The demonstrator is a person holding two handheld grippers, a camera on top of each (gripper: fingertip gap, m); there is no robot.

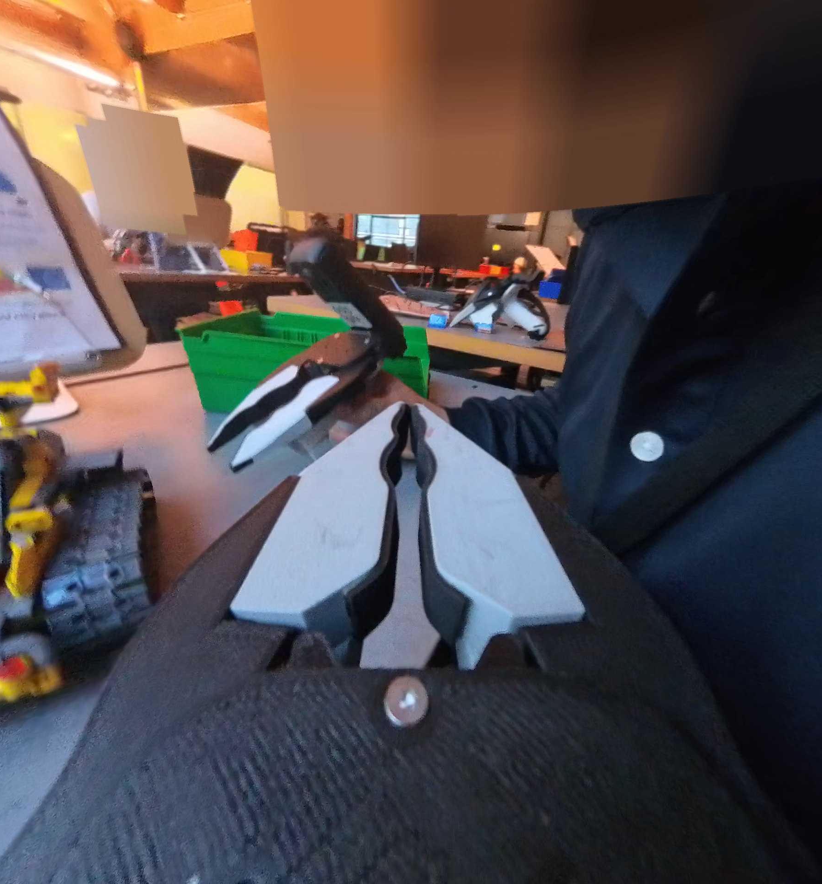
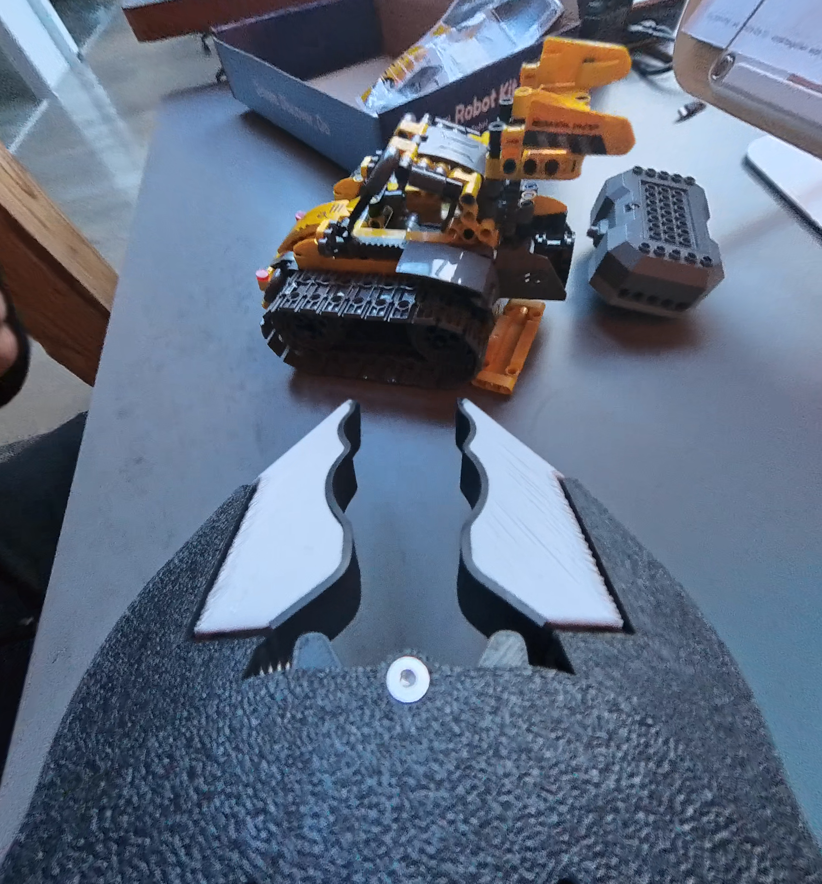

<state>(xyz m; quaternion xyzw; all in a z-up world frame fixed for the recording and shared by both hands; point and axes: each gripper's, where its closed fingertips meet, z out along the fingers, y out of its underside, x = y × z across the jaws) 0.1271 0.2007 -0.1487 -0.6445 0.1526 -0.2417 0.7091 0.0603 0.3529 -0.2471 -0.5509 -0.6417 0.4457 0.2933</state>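
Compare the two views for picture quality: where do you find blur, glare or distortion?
Left wrist view: the tracked toy vehicle at the left edge is smeared, background benches soft, wide-angle stretch at the borders. Right wrist view: the vehicle is fairly sharp, the plastic bag in the box glares, far corners blur.

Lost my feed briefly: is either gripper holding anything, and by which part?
Nothing is held. Left gripper is shut on nothing; right gripper is open, short of the tracked toy vehicle.

Each hand-held gripper [image 2: 408,406]: white fingers, black textured body, silver screw; dark navy sleeve [image 1: 504,430].
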